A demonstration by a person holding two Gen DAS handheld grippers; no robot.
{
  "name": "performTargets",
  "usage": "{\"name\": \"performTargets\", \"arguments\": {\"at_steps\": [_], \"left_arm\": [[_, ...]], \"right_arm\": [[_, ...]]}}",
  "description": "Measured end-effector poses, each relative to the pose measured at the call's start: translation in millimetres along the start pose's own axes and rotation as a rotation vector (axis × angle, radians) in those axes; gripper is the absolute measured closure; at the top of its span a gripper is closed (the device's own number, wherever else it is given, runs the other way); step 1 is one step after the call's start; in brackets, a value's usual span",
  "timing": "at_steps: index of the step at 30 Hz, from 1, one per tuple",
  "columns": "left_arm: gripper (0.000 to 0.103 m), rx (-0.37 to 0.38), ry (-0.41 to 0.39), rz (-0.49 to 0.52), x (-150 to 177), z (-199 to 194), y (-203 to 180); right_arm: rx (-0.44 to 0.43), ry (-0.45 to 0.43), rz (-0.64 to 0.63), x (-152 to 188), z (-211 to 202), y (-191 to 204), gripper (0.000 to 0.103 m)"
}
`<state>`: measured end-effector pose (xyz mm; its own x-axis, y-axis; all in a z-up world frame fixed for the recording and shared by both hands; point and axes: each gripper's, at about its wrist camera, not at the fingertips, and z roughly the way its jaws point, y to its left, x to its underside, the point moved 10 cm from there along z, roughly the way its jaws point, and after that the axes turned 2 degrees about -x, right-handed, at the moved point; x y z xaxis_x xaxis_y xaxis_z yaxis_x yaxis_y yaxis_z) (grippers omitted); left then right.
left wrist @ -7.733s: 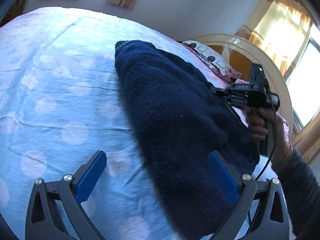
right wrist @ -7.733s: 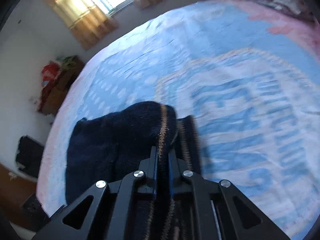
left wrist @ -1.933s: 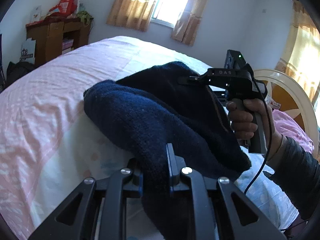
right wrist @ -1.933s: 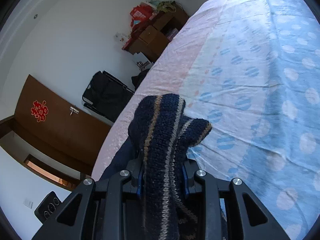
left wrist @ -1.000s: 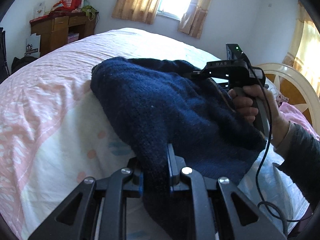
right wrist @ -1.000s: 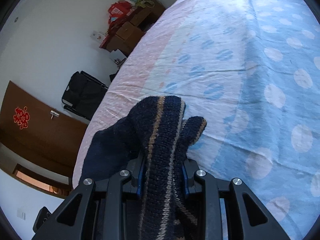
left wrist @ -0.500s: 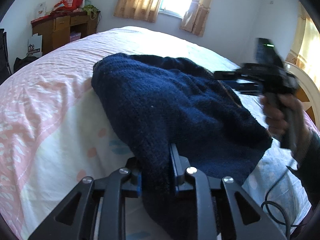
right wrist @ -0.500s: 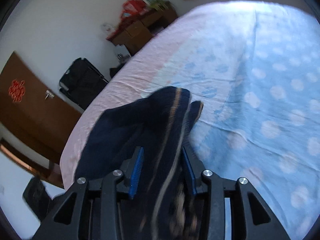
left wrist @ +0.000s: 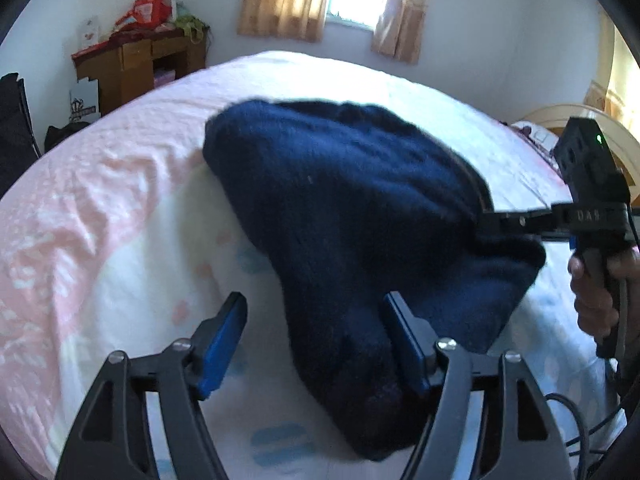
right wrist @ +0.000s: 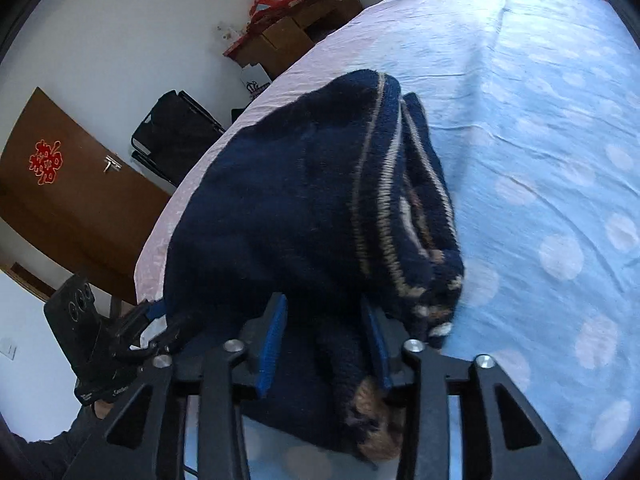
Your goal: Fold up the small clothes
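One thick navy sweater [left wrist: 360,216] lies bunched on the bed [left wrist: 120,208], soft, floppy, fairly heavy. Best taken at the striped hem [right wrist: 384,200], I reckon. Left gripper [left wrist: 316,340] jaws have just been opening, cloth loose between; right gripper [right wrist: 324,344] jaws apart, unclamped.

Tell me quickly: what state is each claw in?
Left claw: open, just released the navy sweater.
Right claw: open, sweater loose between its pads.

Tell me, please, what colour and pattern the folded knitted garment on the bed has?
The sweater is dark navy with tan stripes along its edge, clearest in the right wrist view.
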<state>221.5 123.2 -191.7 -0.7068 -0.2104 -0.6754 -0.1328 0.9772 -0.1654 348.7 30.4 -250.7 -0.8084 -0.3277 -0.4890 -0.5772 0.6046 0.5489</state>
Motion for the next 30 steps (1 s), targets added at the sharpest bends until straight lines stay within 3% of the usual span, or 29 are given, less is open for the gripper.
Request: {"name": "performTargets", "arguments": {"at_steps": [6, 7, 8, 10, 16, 22, 30], "left_arm": [[0.023, -0.035, -0.02, -0.021, -6.0, -23.4, 5.7], [0.021, -0.039, -0.03, -0.021, -7.3, -28.5, 6.3], [0.017, -0.039, -0.045, -0.024, -9.2, -35.3, 6.8], [0.011, -0.044, -0.091, -0.032, -13.4, -54.0, 7.4], [0.005, -0.037, -0.224, -0.011, -32.7, -101.1, -6.1], [0.0, -0.034, -0.339, 0.032, -48.8, -138.4, -25.2], [0.0, -0.028, -0.371, 0.053, -53.3, -148.0, -31.6]], "right_arm": [[0.053, -0.099, 0.04, 1.3, -25.9, 2.8, 0.065], [0.077, -0.121, 0.045, 2.8, -34.3, 6.1, 0.058], [0.122, -0.153, 0.042, 6.7, -46.9, 10.2, 0.045], [0.19, -0.232, 0.014, 12.0, -71.0, 21.4, 0.038], [0.344, -0.398, -0.136, 34.2, -136.5, 76.3, 0.038], [0.443, -0.473, -0.235, 53.2, -173.0, 110.8, 0.038], [0.48, -0.541, -0.229, 59.7, -198.6, 125.6, 0.037]]}}
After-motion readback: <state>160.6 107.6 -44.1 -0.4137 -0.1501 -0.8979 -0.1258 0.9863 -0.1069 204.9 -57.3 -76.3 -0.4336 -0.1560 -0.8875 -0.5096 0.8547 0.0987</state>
